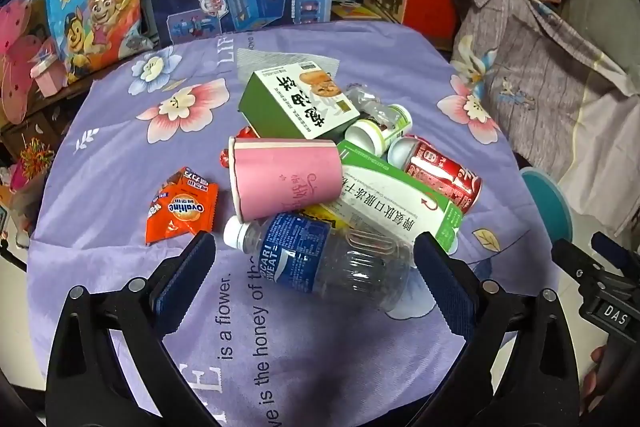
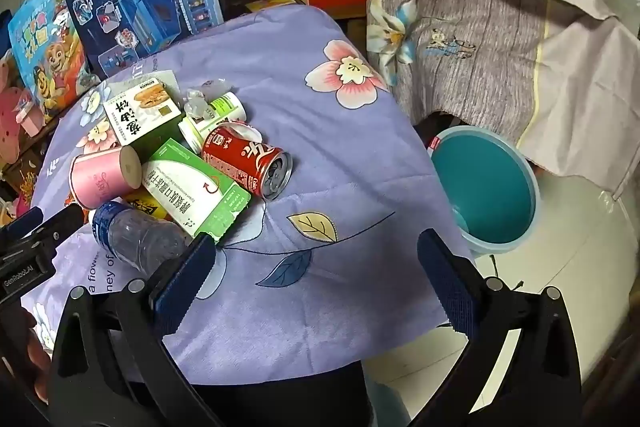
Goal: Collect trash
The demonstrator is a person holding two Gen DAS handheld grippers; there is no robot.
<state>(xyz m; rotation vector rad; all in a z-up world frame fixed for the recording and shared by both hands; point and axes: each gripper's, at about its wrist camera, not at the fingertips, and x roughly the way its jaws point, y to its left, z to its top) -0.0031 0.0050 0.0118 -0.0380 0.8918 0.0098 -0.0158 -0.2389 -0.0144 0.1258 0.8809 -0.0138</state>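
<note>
Clear plastic, the Pocari Sweat bottle (image 1: 320, 259) lies crosswise, cap left, between the left gripper (image 1: 314, 255)'s wide-spread, empty jaws; the right gripper (image 2: 316, 259), equally released, hovers farther right, nearer the teal bin (image 2: 486, 187).

Both grippers are built of black plastic arms w/ silver round screws at the pivots. Fingers (image 1: 192, 267) are faced w/ ribbed dark-blue pads. White "DAS" and "GenRobot.AI" lettering is seen on the bodies.
</note>
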